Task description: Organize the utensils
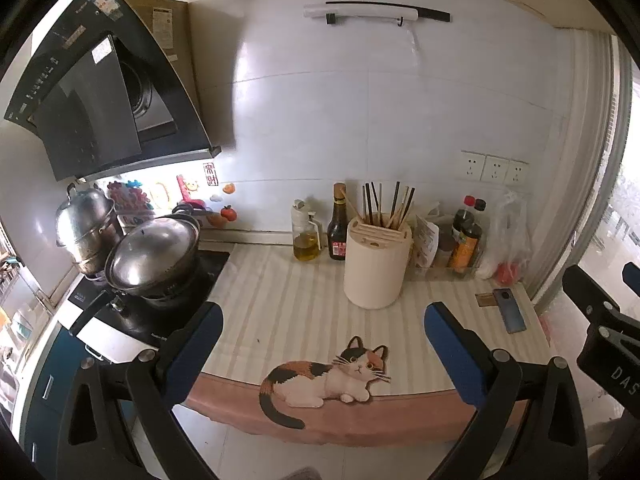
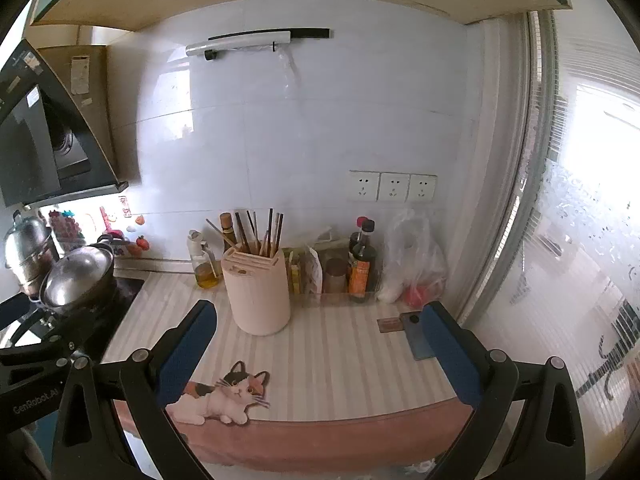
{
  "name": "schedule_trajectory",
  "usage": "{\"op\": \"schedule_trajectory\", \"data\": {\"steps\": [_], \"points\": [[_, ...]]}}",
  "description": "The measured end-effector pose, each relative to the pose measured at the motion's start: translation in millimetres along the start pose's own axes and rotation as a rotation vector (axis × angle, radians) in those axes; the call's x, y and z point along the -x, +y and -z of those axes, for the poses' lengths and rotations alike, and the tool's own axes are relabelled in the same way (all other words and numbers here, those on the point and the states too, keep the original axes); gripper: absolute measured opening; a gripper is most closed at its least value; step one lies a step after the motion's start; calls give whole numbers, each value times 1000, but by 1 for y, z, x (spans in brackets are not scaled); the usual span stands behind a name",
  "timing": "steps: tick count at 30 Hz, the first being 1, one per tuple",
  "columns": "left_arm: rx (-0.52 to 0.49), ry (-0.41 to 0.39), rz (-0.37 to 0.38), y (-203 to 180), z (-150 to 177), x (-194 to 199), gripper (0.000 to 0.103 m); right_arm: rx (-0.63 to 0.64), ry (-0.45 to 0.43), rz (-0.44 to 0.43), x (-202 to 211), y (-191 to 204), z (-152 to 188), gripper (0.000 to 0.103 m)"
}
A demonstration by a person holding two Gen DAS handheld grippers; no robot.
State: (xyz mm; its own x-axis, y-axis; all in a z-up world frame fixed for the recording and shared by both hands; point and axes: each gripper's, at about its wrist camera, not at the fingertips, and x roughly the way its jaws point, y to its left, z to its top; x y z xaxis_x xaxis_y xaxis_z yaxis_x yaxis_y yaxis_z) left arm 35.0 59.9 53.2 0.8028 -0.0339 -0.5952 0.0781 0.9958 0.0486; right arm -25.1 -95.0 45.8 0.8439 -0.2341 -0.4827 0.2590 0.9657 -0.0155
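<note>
Both hand-held grippers hung spread wide and empty in front of the counter (image 1: 304,280), the left hand-held gripper (image 1: 322,346) and the right hand-held gripper (image 2: 320,344) each holding nothing between its blue pads. As far as could be judged, the work had either not begun or was already finished: the chopsticks (image 1: 384,206), the only utensils visible, stood upright and fanned out in the cream utensil holder (image 1: 376,264), which sat on the striped cloth toward the wall, and no loose utensil lay anywhere in front of the holder or beside it. What remained to do, if anything, could not be told from this (perhaps regrouping the mixed dark and pale sticks). Left of the holder, the left wrist view alone took in the stacked steel pots (image 1: 120,240) on the stove and most of the range hood, and it caught the other gripper's black body at its right edge. The right wrist view instead gave more of the window right of the holder and a clearer look at the sauce bottles (image 2: 362,264), the plastic bag (image 2: 416,264) and the phone (image 2: 418,338), the phone partly covered by its right finger.
</note>
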Motion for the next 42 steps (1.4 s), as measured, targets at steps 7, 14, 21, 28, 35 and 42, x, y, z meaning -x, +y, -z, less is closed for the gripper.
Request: {"op": "schedule_trajectory", "data": {"steps": [7,14,21,28,35,42], "points": [[1,-2,-10,-5,0,2,103,3,-1,-3,-3,-2,0,103],[3,-7,-15,-5,0,1,103,9,6,-2,-6,-6,2,103],[0,-4,-12,-4,1,0,103,13,10,-9,-10,-7,3,103],[-3,-11,-14,-4,0,-1,103,15,25,-15,-17,-3,4,103],[-6,-12,-12,-2,-1,-2,103,14,30,-22,-19,2,4,103],[-7,-11,-11,-2,-1,-2,103,13,31,-27,-19,3,5,103]]}}
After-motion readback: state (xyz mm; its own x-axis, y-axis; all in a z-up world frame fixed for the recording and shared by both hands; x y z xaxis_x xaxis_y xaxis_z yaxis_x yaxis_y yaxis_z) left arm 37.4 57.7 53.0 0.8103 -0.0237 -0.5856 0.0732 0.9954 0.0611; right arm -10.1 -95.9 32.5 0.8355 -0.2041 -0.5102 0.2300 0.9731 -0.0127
